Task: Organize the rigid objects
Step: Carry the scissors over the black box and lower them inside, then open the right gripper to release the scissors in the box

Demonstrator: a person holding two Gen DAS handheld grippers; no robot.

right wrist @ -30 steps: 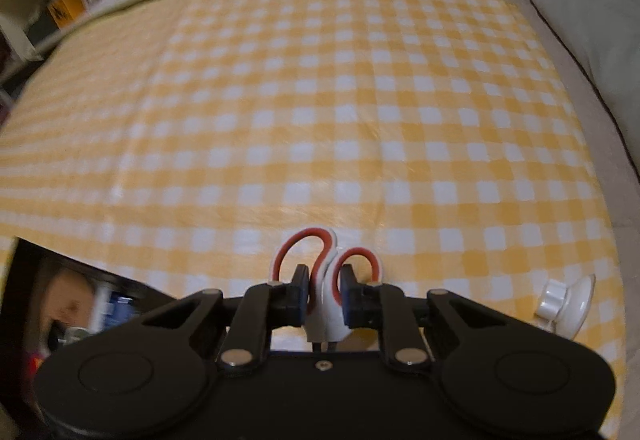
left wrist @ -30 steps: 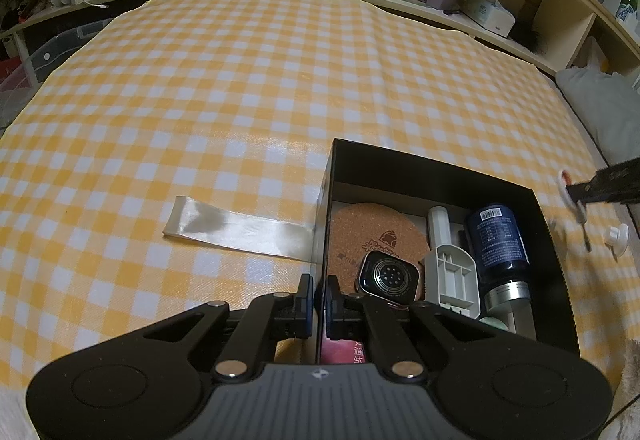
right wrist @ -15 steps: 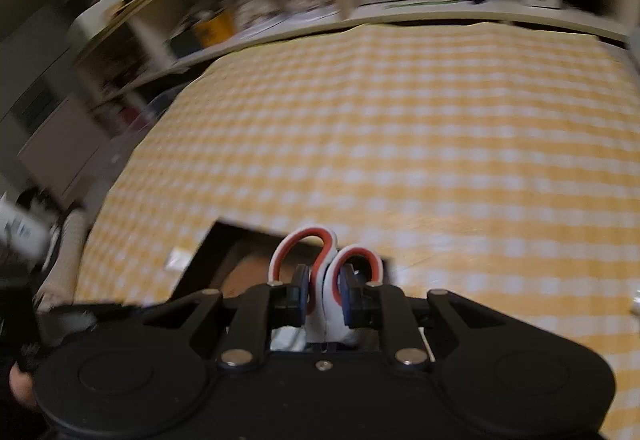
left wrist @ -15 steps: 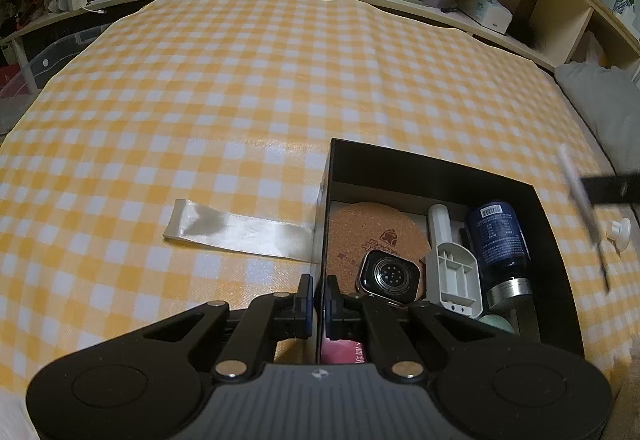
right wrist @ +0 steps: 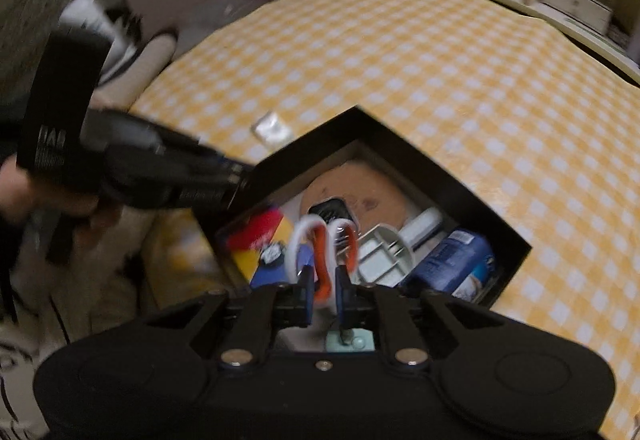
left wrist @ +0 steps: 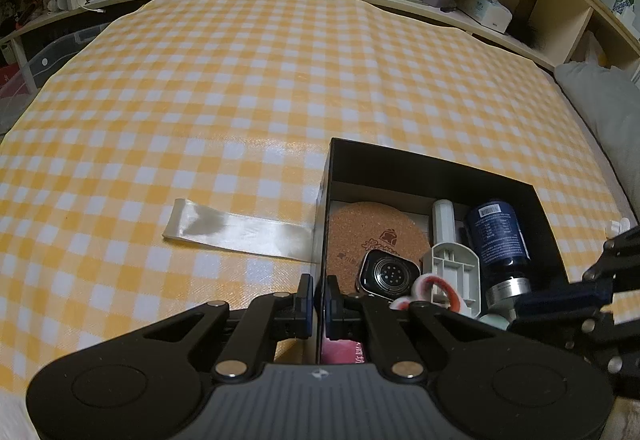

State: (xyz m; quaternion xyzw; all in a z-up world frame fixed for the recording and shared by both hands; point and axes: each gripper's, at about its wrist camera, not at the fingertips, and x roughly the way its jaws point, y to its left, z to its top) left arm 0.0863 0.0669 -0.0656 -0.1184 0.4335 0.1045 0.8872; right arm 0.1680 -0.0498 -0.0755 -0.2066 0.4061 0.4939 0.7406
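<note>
The left wrist view looks steeply down, close over the black box (left wrist: 436,170) at its left wall, facing the shelves. The right wrist view looks down into the same box from its opposite side.

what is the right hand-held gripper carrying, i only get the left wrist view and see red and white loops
Observer: Scissors, their handle neck between the fingers of the right hand-held gripper, whose jaws are closing.
Operator: what fills the box corner nearest my gripper
Observer: A red, yellow and blue packet in the black box, blurred.
Operator: anything under the scissors
Observer: A mint-green item shows straight below them.
</note>
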